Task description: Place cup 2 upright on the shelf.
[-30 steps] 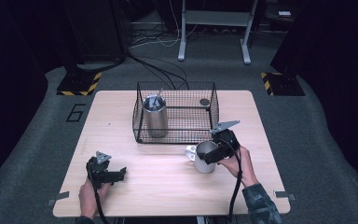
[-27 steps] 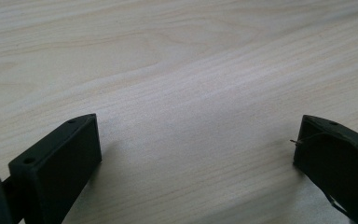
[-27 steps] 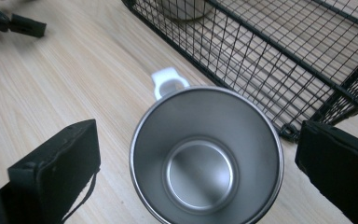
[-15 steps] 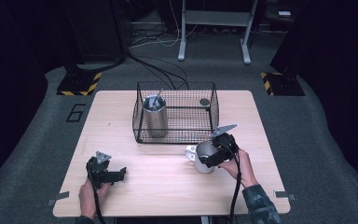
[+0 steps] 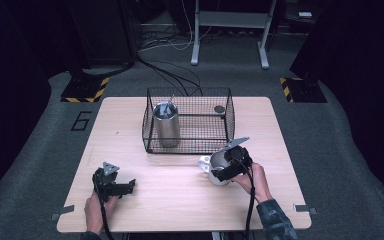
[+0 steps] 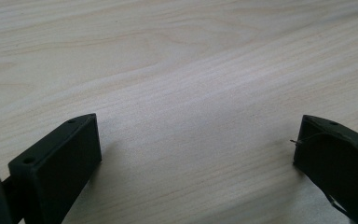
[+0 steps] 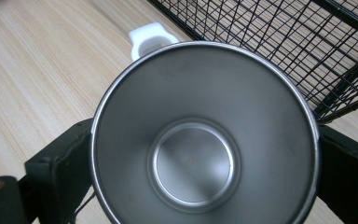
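A steel mug [image 7: 200, 140] with a white handle [image 7: 150, 38] sits between the jaws of my right gripper [image 7: 205, 158], seen from above into its empty inside. Both black fingers [image 7: 60, 163] press its sides, so the gripper is shut on it. In the high view the mug [image 5: 214, 163] is at the table's right middle, just in front of the wire basket [image 5: 230, 117], with my right gripper [image 5: 229, 169] on it. My left gripper [image 5: 124, 188] rests at the front left, open, with bare wood between its jaws [image 6: 196, 144].
The black wire basket stands at the table's middle back. Inside it are a tall steel tumbler [image 5: 166, 126] with a thin utensil in it and a small dark round object [image 5: 219, 108]. The basket mesh [image 7: 279, 42] is close behind the mug.
My right gripper has shifted slightly left and nearer, settling around the mug, which moved a little with it. The left gripper has not moved.
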Demonstrator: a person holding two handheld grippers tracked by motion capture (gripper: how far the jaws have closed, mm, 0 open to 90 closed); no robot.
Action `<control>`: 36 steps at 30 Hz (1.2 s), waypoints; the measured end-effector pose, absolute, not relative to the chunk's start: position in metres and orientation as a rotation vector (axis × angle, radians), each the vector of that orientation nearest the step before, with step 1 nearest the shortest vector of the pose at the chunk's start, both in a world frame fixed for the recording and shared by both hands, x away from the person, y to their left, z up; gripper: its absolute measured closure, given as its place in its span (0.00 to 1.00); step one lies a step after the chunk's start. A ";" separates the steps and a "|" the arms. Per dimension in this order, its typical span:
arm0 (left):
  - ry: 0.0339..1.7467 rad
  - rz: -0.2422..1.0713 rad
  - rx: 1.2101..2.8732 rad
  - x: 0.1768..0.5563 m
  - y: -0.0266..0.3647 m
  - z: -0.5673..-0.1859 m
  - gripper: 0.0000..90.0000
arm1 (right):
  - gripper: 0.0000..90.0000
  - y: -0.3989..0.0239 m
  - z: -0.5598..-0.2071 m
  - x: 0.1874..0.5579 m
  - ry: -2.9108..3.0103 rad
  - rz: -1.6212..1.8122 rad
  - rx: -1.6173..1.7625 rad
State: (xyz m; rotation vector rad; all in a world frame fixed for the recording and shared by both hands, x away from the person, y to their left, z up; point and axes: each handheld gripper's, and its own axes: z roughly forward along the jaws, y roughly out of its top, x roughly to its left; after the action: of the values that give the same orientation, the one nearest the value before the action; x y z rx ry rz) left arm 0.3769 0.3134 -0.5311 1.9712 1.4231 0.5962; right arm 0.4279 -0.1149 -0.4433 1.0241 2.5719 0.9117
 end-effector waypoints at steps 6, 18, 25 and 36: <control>1.421 0.598 1.972 0.377 0.314 -0.531 0.00 | 0.06 -0.115 -0.443 0.427 2.575 0.911 1.007; 1.423 0.595 1.974 0.377 0.313 -0.531 0.00 | 0.06 -0.113 -0.429 0.422 2.574 0.912 1.005; 1.423 0.595 1.972 0.377 0.313 -0.531 0.00 | 0.06 -0.114 -0.415 0.419 2.561 0.924 1.002; 1.421 0.595 1.976 0.377 0.314 -0.531 0.00 | 0.06 -0.118 -0.387 0.411 2.540 0.933 0.984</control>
State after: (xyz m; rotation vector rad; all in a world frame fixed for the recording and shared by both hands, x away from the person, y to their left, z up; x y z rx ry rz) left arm 0.3767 0.3137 -0.5310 1.9757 1.4207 0.5954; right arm 0.4109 -0.1181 -0.3867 0.9844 2.5396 0.9330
